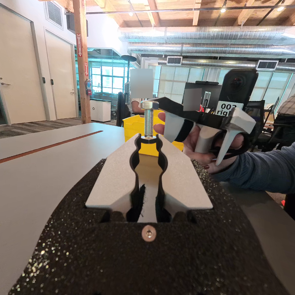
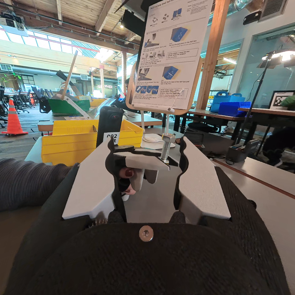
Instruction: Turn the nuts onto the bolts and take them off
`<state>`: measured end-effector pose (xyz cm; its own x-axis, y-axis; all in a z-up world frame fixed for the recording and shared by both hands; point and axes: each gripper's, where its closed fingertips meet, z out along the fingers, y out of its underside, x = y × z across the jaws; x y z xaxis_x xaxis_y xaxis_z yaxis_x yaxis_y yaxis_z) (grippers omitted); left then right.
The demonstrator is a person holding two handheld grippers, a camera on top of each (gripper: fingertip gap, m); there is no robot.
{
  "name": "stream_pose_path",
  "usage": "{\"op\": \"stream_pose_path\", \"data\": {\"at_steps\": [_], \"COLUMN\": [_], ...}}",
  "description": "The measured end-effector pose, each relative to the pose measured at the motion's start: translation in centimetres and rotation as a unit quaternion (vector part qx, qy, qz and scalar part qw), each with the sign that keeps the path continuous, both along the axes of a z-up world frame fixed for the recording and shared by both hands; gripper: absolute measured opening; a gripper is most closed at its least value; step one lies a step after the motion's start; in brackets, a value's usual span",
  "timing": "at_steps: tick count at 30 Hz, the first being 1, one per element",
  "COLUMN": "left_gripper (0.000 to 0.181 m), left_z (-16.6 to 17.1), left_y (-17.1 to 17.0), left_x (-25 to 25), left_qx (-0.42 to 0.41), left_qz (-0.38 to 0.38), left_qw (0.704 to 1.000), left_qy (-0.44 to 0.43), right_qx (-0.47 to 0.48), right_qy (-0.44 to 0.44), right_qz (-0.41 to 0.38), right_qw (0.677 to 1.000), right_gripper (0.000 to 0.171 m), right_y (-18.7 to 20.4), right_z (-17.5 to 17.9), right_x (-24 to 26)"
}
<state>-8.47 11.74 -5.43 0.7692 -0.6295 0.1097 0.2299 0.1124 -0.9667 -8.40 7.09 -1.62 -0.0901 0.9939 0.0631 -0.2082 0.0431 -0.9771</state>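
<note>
A silver bolt (image 1: pixel 148 122) stands upright with its hex head on top. My left gripper (image 1: pixel 148 139) is shut on the nut (image 1: pixel 148 141) at the bolt's lower end and holds it above the grey table (image 1: pixel 47 167). In the right wrist view the bolt (image 2: pixel 166 148) rises from the left gripper (image 2: pixel 166 162). My right gripper (image 2: pixel 147 142) is open wide. Its fingertips stand on either side of the bolt head (image 2: pixel 168 137) without touching it, and the right finger is the nearer one. In the left wrist view the right gripper (image 1: pixel 155 102) reaches the bolt head from the right.
Yellow bins (image 2: pixel 71 143) stand on the table behind the grippers and also show in the left wrist view (image 1: pixel 135 126). An instruction board on a white stand (image 2: pixel 167 55) rises at the back. An orange cone (image 2: pixel 13 118) stands on the floor far left. The gap from one gripper's tips to the other's is roughly 6 cm.
</note>
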Motion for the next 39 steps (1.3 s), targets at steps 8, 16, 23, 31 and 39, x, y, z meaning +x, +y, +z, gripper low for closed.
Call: {"op": "stream_pose_path", "data": {"at_steps": [8, 16, 23, 31, 39], "left_gripper": [0.016, 0.016, 0.016, 0.016, 0.016], "left_z": [-0.2, -0.4, 0.1, -0.6, -0.8], "left_y": [-0.2, -0.7, -0.3, -0.5, -0.9], "left_x": [0.8, 2.1, 0.4, 2.1, 2.5], "left_qx": [-0.003, -0.012, -0.012, -0.018, -0.027], "left_qz": [-0.021, -0.066, -0.040, -0.060, -0.088], "left_qw": [1.000, 0.998, 0.999, 0.998, 0.995], "left_qy": [0.009, 0.014, -0.030, 0.017, 0.022], "right_qx": [0.015, -0.004, 0.000, -0.004, -0.012], "right_qy": [-0.013, -0.023, -0.028, -0.025, -0.025], "right_qz": [-0.008, 0.025, 0.026, 0.030, 0.029], "right_qw": [1.000, 0.999, 0.999, 0.999, 0.999], "right_gripper": [0.084, 0.087, 0.085, 0.086, 0.085], "right_y": [0.2, 0.0, -0.2, -0.1, 0.2], "right_z": [-0.2, -0.3, -0.6, -0.5, -0.5], "right_x": [-0.4, -0.8, -1.2, -1.1, -1.1]}}
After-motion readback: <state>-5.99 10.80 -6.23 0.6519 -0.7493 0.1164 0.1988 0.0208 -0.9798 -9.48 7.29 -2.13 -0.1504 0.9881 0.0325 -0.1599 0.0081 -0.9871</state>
